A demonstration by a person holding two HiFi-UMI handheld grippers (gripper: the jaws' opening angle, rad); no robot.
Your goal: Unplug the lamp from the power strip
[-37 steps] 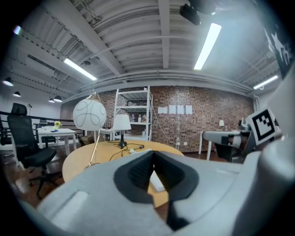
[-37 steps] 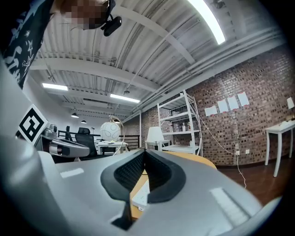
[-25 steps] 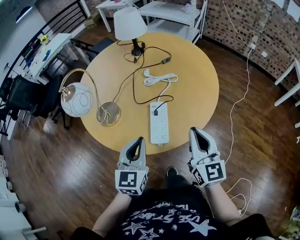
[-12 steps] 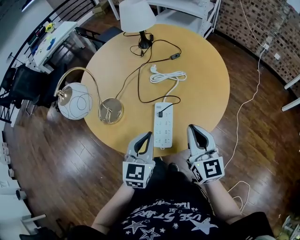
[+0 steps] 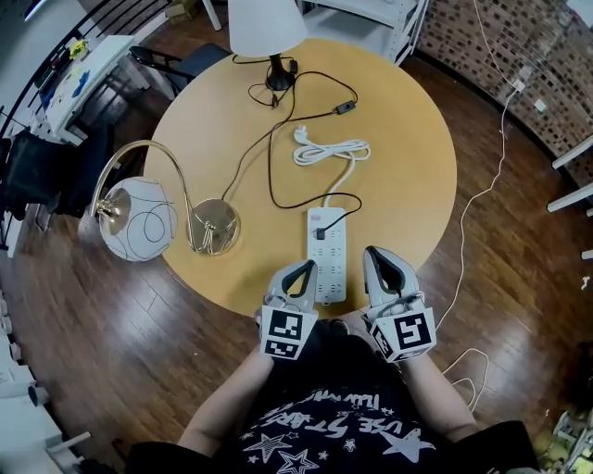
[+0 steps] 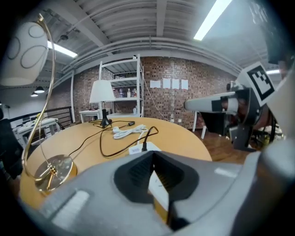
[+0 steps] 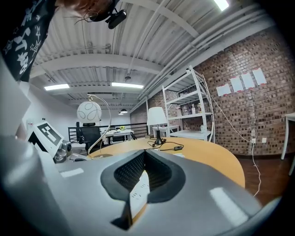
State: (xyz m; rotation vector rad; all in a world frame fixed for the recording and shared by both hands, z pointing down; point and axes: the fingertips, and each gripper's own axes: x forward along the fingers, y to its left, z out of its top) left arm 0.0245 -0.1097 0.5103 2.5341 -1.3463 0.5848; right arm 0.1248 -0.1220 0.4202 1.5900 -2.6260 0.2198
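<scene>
Both grippers have come forward to the near rim of the round wooden surface [image 5: 408,176]. The left gripper [image 5: 301,268] has also drawn in sideways. A second ago they hung short of the rim and farther apart; now they flank the near end of the power strip [image 5: 329,264]. The left gripper's jaws are closed with nothing between them, and so are those of the right gripper [image 5: 374,252].

From the left gripper the strip lies at about 1 o'clock, just beside it; from the right gripper it lies at about 10 o'clock, also close. Neither gripper touches it.

The strip is white and long, and it lies flat, pointing toward 12 o'clock across the surface. A single black plug [image 5: 320,233] sits in its far end, at 12 o'clock from both grippers. From the plug a black cord [image 5: 270,171] loops out toward 11 o'clock and joins other black cord there; which lamp it feeds cannot be traced. A table lamp [image 5: 267,23] with a white shade stands at the surface's 12 o'clock edge, well apart from the grippers.
</scene>
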